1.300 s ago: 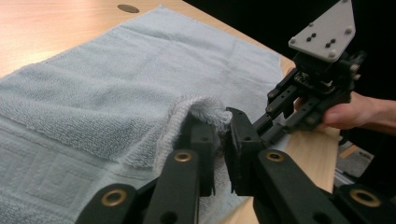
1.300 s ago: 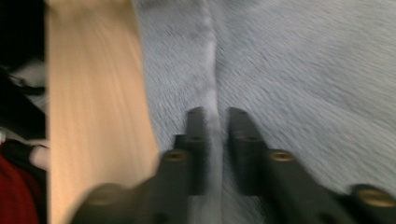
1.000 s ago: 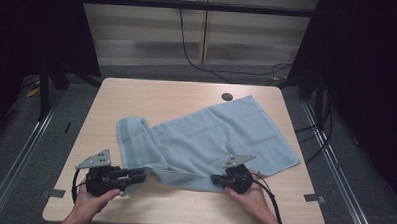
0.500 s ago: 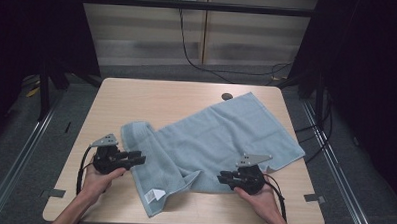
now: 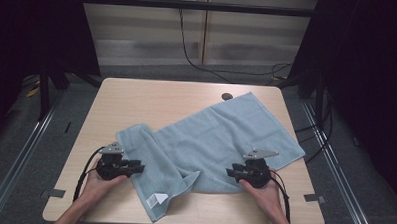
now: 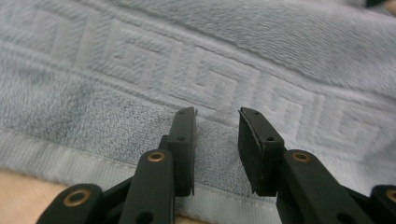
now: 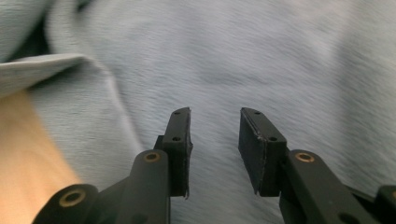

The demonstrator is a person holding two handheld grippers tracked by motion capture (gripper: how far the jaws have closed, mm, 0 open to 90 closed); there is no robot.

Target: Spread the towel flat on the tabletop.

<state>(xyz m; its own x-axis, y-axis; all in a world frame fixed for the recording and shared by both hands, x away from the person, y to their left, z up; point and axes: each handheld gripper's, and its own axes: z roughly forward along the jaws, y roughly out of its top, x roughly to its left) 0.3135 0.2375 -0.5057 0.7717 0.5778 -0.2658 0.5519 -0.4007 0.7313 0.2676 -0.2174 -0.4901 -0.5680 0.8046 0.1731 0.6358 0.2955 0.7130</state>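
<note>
A: Jaws of the left gripper (image 6: 215,140) are seen parted in the left gripper view, with nothing held between them; they are poised just above the hemmed border of the pale blue terry towel (image 6: 196,56), where a woven key pattern is raised in the pile.

B: Is the same found on the other side?

A: Yes. The right gripper (image 7: 214,140) is likewise open by a moderate gap and empty, its jaws aimed over plain pile, with a folded edge and bare light wooden table (image 7: 28,154) seen at the left of that view.

B: And where is the towel placed overall?

A: From the high view, the towel (image 5: 220,138) is spread diagonally across the table (image 5: 137,97). Its near corner, with a white label, is bunched close to the front edge between the left gripper (image 5: 134,167) and the right gripper (image 5: 234,172); its far corner is laid beside a small dark round object (image 5: 227,97) near the back edge.

B: What could be spoiled from here?

A: If only pile is pinched rather than the hem, the cloth would likely be lost on lifting. If two bunched layers are caught together, the crease would probably be dragged along instead of flattened. An uneven pull could also let the near corner be drawn over the table's front edge.
</note>
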